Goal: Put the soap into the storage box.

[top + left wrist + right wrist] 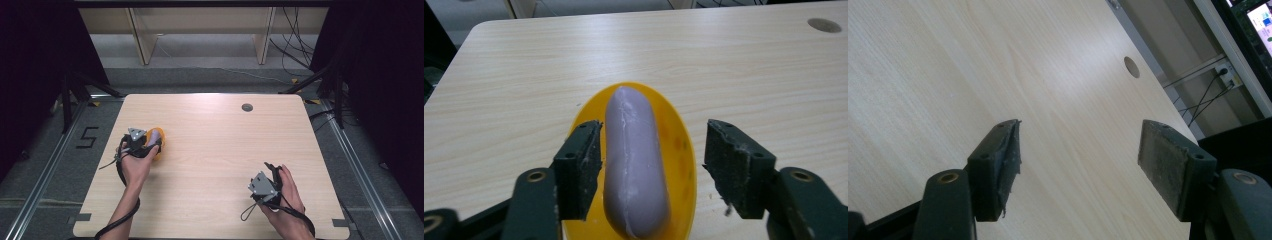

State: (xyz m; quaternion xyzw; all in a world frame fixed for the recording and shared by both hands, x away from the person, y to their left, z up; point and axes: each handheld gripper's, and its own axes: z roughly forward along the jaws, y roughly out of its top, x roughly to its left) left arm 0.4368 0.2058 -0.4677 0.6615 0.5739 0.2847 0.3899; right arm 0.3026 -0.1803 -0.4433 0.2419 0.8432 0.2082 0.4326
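Left tool (651,165) hangs released — jaws straddling the purple sausage (634,165) on its yellow dish (681,150); right tool (1080,165) gapes, released, over bare table (948,75).

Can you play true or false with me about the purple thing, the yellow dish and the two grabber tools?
1. The purple sausage-shaped piece lies in the yellow dish. True.
2. The left hand-held gripper is squeezed shut on the purple piece. False: its jaws stand open, one on each side of the piece, with a gap on the right side.
3. The right hand-held gripper holds a spoon. False: its jaws are open with nothing between them, over bare table.
4. The yellow dish sits on the person's left part of the table. True.
5. The table has a small round hole near its far edge. True.
6. The two hand-held grippers touch each other. False: they are far apart, one on each side.
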